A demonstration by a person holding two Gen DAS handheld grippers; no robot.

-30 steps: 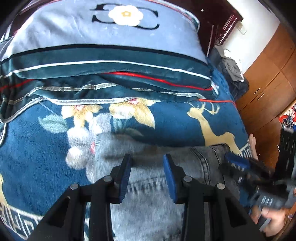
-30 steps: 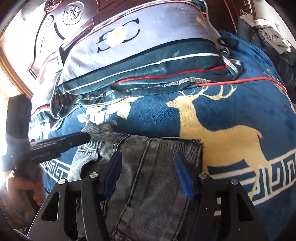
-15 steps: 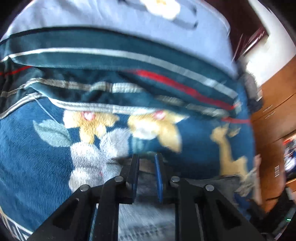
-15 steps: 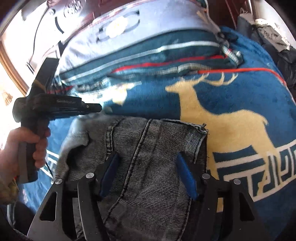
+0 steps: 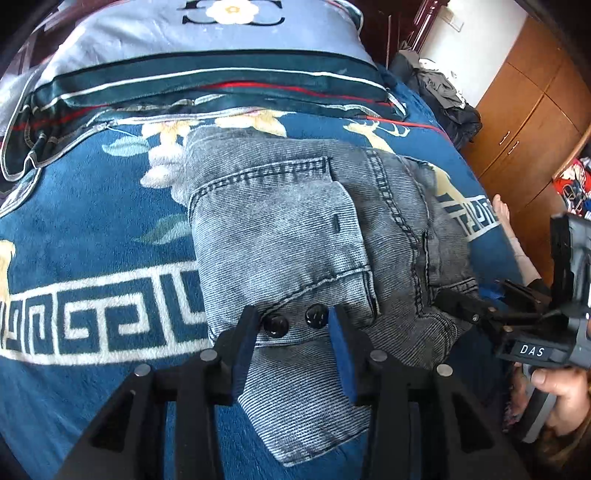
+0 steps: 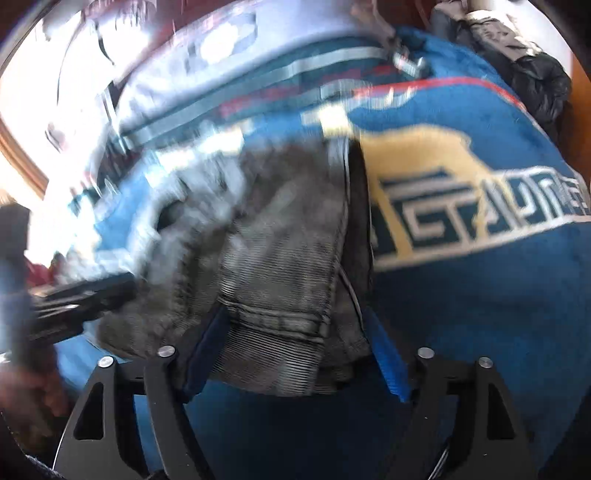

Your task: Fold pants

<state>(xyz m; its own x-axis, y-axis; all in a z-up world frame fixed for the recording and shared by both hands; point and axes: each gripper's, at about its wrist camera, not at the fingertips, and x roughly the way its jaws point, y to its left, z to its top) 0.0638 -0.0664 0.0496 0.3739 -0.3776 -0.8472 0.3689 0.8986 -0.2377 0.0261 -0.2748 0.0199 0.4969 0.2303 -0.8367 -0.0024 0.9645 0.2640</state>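
Blanket (image 5: 92, 240) with deer pattern covering bed, striped pillow (image 5: 207, 74) lying at far end, clothes heap (image 5: 443, 92) and wardrobe (image 5: 524, 110) sitting at right. Grey pants (image 5: 295, 229) lying folded in bundle mid-blanket, two black buttons (image 5: 295, 321) showing at near edge. Left gripper (image 5: 293, 332) hovering with jaws wide over buttons. Right gripper (image 6: 295, 347) straddling bundle edge, jaws wide, view blurring

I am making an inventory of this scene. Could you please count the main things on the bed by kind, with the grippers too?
Grey denim pants: 1
Black round buttons on the pants: 2
Blue plush blanket with deer pattern: 1
Grey-blue pillow with flower print: 1
Black grippers with blue pads: 2 (left gripper, right gripper)
Total: 7
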